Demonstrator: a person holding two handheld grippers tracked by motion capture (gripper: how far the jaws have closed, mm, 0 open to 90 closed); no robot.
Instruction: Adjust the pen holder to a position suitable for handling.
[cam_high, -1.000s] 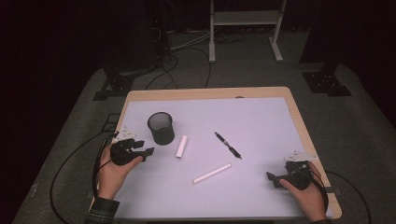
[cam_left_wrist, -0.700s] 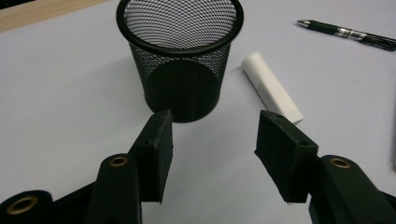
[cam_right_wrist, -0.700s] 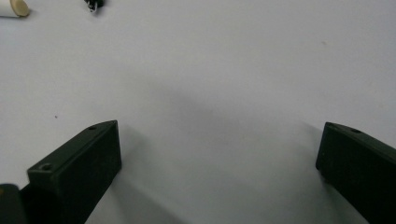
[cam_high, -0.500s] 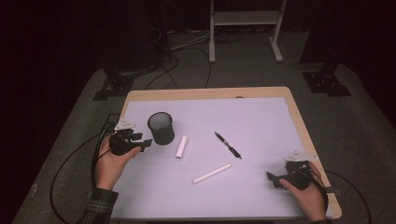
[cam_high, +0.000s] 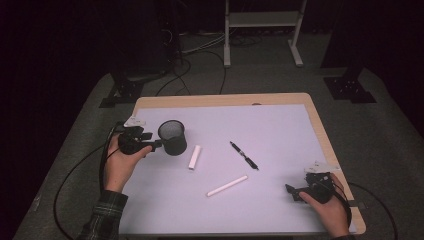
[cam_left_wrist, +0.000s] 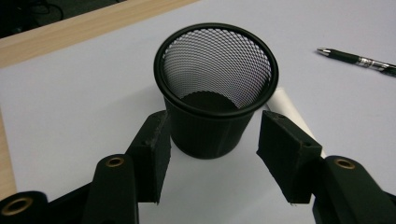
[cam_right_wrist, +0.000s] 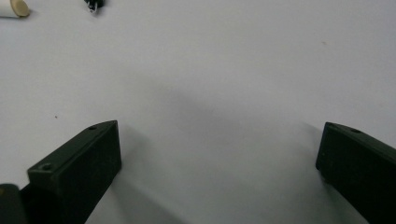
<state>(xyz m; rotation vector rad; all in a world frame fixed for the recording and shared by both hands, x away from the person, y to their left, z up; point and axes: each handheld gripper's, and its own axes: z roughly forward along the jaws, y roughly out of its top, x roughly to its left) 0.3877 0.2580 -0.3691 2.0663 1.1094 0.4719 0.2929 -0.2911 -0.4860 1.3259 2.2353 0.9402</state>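
Black mesh cup (cam_left_wrist: 205, 135) upright on the pale mat near the table's (cam_high: 280, 220) left edge, empty inside, set between the spread jaws of the left gripper (cam_high: 152, 145). Not clamped: one pad at or just against the cup wall, the other clearly apart from it, so nothing grasped yet. Right gripper (cam_high: 295, 192) parked near the front right corner, jaws wide apart over bare mat, holding nothing. Likely trouble from here: uneven closing, with the nearer pad pushing first and shoving or tipping the light cup sideways. Also possible: a slip upward through the pads, given the tapered wall and the low grip near the base, or a dented mesh from too hard a squeeze. Short white stick (cam_high: 194, 157) just beside the cup, so a skidding cup could knock it away. Black pen (cam_high: 244, 155) and longer white stick (cam_high: 227, 185) farther off, probably safe. From the left gripper view: the gap at one pad, the bare cup floor, the grip height on the wall. From the high view instead: the whole layout, both hands, the trailing cables, the wide space between the two grippers. From the right gripper view: empty jaws at close range, plus one stick end (cam_right_wrist: 14, 8) at the top corner.
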